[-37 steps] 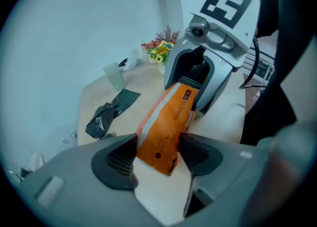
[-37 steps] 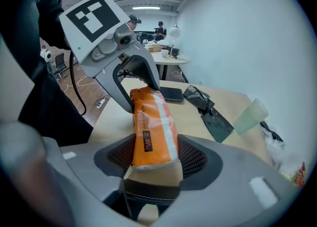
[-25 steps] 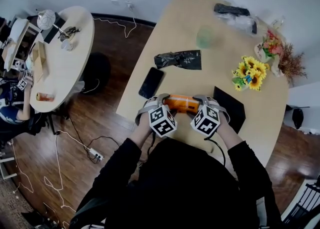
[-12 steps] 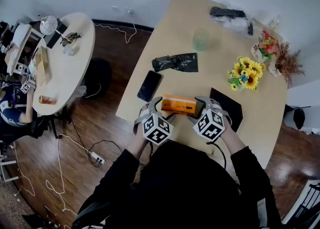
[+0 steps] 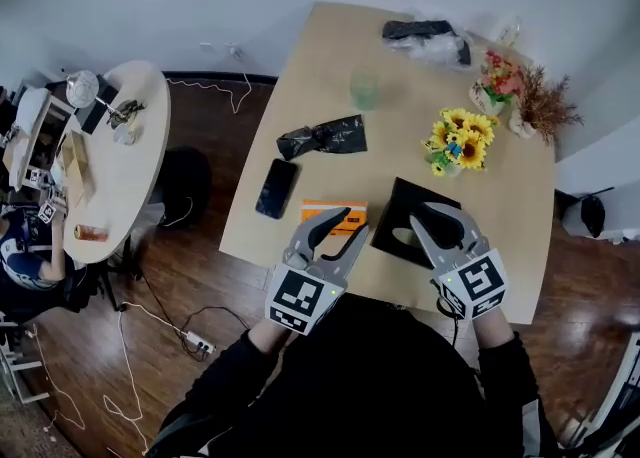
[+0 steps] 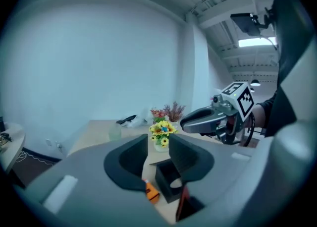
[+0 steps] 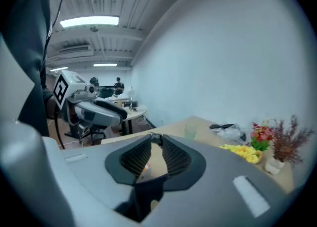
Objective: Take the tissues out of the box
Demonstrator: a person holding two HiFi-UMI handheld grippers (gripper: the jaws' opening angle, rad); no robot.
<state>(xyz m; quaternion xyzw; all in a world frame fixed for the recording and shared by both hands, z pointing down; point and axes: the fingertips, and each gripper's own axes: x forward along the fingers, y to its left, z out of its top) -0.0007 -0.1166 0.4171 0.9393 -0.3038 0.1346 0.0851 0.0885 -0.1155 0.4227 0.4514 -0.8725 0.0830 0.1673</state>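
The orange tissue box lies on the wooden table near its front edge. My left gripper hovers just over the box's near right corner. Its jaws are closing with a clear gap and nothing between them; a sliver of the orange box shows below them. My right gripper hangs over a black box with an oval opening. Its jaws are closing too, with a narrow gap and nothing in it. The left gripper view shows the right gripper raised above the table.
A black phone and a crumpled black bag lie left of the orange box. A green cup, sunflowers, a flower vase and a bag stand further back. A round table is at the left.
Both grippers stood at the ends of the orange box; now they have drawn back from it, the right one off to the right over the black box. Both pairs of jaws have narrowed.
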